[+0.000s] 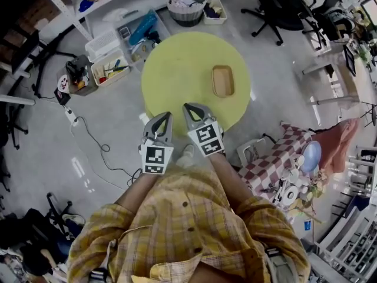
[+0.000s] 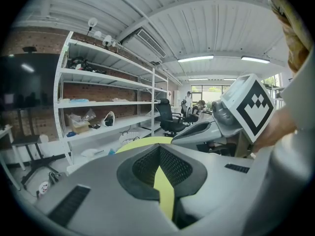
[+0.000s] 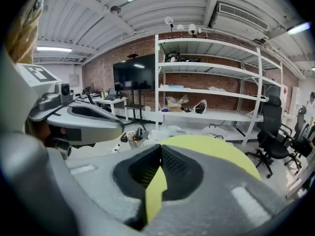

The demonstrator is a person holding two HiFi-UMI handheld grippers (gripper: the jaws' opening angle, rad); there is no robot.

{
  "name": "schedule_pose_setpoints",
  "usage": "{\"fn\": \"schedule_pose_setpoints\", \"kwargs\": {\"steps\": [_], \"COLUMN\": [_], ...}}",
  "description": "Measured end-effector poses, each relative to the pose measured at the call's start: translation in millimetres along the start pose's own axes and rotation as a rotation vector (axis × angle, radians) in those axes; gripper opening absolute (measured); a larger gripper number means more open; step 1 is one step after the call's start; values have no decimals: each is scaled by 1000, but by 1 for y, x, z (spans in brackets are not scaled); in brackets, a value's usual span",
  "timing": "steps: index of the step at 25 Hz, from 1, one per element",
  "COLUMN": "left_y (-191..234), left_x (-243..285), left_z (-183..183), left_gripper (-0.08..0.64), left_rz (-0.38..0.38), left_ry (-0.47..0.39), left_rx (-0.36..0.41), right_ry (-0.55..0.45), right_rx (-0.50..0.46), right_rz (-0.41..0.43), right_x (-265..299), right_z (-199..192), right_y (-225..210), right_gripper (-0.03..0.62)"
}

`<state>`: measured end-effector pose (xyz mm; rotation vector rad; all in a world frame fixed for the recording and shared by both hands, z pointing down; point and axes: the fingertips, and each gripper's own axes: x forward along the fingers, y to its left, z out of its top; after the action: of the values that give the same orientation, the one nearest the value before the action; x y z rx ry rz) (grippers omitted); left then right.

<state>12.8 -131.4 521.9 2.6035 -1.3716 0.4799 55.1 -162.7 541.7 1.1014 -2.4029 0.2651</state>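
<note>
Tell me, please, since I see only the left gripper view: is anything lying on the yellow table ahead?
Observer: Yes. The head view shows one small tan tray on the yellow table, right of its centre.
Operator: Thank you. Is the right gripper holding anything?
Observer: No. In the right gripper view, the right gripper has its jaws together with nothing between them.
Operator: And where are the two grippers relative to the table?
Observer: The left gripper and the right one are side by side above the table's near edge, apart from the tray.

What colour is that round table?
The round table is yellow-green; clearest in the head view.
</note>
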Motion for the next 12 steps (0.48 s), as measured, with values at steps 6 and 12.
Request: {"fn": "schedule_pose_setpoints", "kwargs": {"steps": [6, 12], "left_y": [8, 10], "left_x": [2, 8], "left_z": [-3, -3], "left_gripper": [3, 3], "left_rz": [-4, -21], "left_ry": [13, 15], "left_rx": [-6, -8], "right_ry": [47, 114], "right_rx": [-34, -115], "right_rz": [18, 21], "right_x": [14, 25], "right_z": [-8, -15], "right_y": [2, 1], "right_gripper": [-3, -2]}}
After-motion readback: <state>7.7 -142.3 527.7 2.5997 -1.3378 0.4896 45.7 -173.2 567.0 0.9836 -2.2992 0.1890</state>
